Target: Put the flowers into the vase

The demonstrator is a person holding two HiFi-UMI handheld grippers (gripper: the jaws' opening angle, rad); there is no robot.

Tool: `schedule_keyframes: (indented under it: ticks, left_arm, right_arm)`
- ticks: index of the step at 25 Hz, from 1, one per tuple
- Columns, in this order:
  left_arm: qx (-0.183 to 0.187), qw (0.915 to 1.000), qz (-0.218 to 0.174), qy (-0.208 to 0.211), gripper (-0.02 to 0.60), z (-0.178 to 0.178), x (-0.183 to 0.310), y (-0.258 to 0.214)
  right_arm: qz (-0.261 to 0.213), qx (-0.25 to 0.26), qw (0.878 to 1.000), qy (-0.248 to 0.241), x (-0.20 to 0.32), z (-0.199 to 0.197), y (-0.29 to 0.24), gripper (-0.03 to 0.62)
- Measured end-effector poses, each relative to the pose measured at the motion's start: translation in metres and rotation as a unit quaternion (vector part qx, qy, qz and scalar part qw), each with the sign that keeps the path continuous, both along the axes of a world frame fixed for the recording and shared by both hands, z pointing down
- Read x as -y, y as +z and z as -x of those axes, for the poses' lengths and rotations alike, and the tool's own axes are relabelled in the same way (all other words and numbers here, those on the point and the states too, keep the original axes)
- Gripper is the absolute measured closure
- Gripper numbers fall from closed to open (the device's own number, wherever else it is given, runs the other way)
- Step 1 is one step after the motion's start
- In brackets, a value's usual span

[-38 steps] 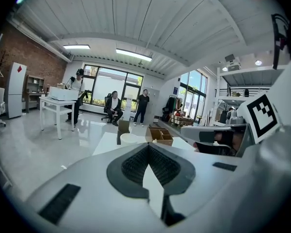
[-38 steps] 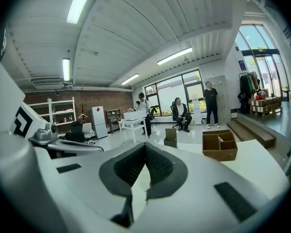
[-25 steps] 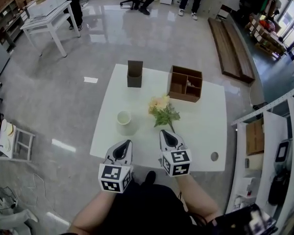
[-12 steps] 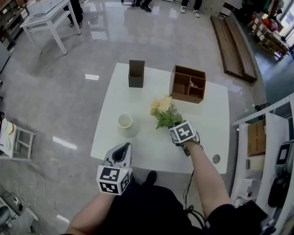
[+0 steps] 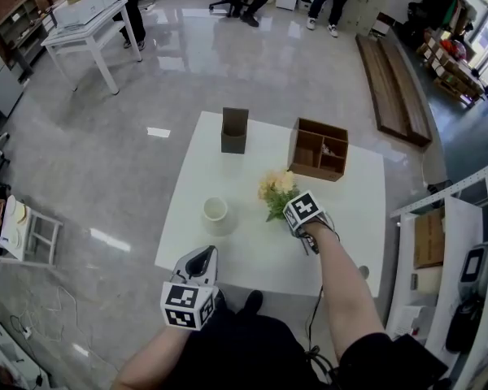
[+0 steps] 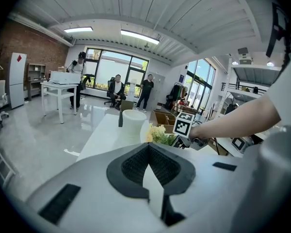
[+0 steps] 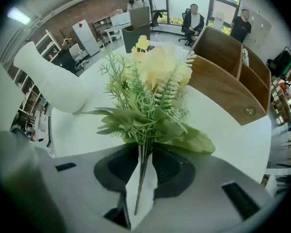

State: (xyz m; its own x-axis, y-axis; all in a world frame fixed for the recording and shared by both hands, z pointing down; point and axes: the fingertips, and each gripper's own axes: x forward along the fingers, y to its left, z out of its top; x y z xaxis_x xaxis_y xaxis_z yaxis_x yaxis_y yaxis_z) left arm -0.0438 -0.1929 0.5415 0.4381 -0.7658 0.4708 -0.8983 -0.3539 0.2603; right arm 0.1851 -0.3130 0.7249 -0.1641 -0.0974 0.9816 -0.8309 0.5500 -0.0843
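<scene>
Right gripper view showed the right gripper [image 7: 145, 148], jaws just closing, pinching flowers [image 7: 155, 76] by stems lying lengthwise between them (vase [image 7: 48, 84] stood leftward).

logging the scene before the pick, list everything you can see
table: one, white, centre of the floor
vase: one, white, upright, table's left part
flowers: one bunch, yellow with green leaves, right of the vase
holder: one, dark grey, table's far edge
organiser: one, brown wood, table's far right
side table: one, white, back left
people: at least three, back of the room
left gripper: grey, near table edge, jaws together, empty
right gripper: grey, pointing down, jaws just been closing on the flower stems
</scene>
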Motion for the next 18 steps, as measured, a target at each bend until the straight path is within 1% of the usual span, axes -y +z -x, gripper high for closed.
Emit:
schedule_keyframes:
  ticks: [5, 11, 15, 18]
  left_arm:
    - [0.002, 1.0000, 0.002, -0.002, 0.578, 0.001, 0.000, 0.003]
    - [0.000, 1.0000, -0.006, 0.004, 0.578, -0.005, 0.003, -0.001]
    - [-0.002, 0.9999, -0.013, 0.009, 0.578, -0.010, 0.003, -0.006]
    - [-0.003, 0.9998, -0.019, 0.010, 0.578, -0.012, 0.004, -0.011]
  right_arm:
    - [0.017, -0.021, 1.000, -0.014, 0.001, 0.001, 0.005, 0.523]
    - [0.019, -0.015, 1.000, 0.004, -0.001, 0.001, 0.003, 0.545]
    - [-0.001, 0.001, 1.000, 0.019, 0.001, 0.001, -0.008, 0.549]
    - [-0.038, 0.032, 0.998, 0.039, 0.006, 0.004, -0.024, 0.553]
